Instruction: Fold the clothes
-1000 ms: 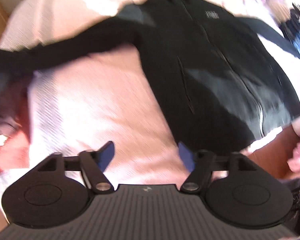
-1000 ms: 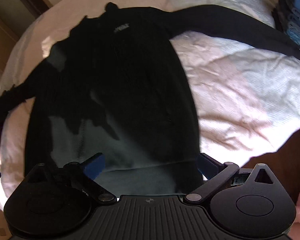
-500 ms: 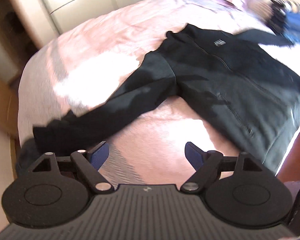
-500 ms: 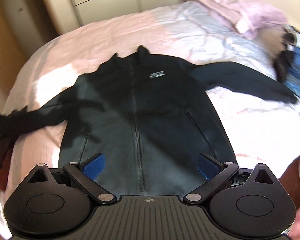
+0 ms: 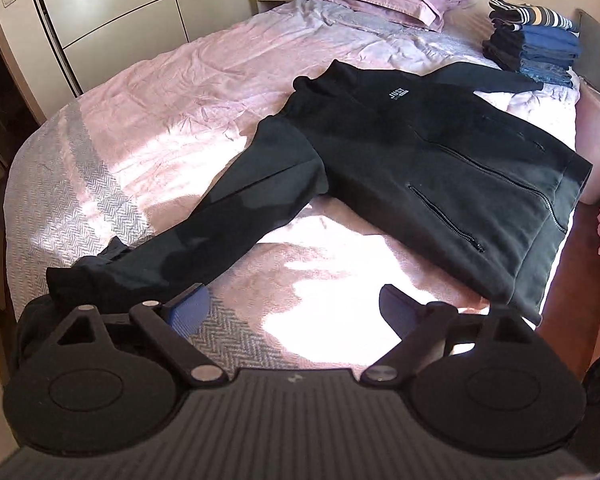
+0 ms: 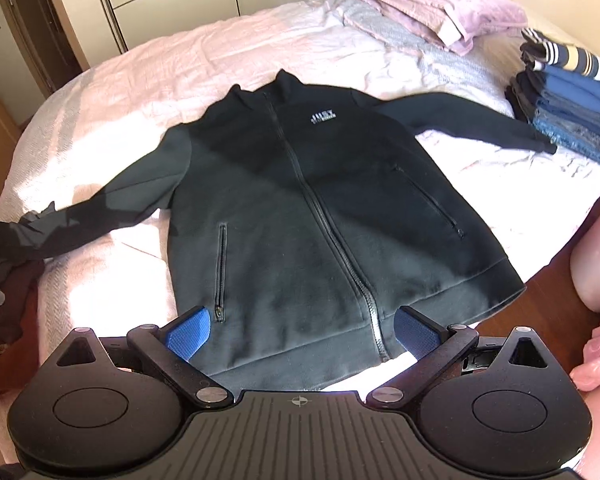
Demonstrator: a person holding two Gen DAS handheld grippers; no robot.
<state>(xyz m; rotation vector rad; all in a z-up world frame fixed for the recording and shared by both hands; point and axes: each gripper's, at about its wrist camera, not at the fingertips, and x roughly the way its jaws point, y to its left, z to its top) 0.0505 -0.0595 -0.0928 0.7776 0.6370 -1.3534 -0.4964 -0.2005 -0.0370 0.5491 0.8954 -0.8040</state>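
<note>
A black zip-up jacket (image 6: 320,208) lies flat and face up on the pink bed, zipped, both sleeves spread out. In the left wrist view the jacket (image 5: 432,168) lies to the right, and its left sleeve (image 5: 204,224) runs down toward the gripper. My left gripper (image 5: 294,310) is open and empty above the bedspread, just right of that sleeve's cuff. My right gripper (image 6: 302,330) is open and empty, held above the jacket's bottom hem.
A stack of folded clothes (image 6: 568,100) sits at the bed's right side, by the right cuff. Pink pillows (image 6: 440,4) lie at the head. A dark heap of clothes (image 6: 0,280) lies at the bed's left edge. Wardrobe doors (image 5: 120,12) stand behind.
Both grippers have pulled back and risen, so the whole jacket and bed now show. Both stay open. The jacket has not moved.
</note>
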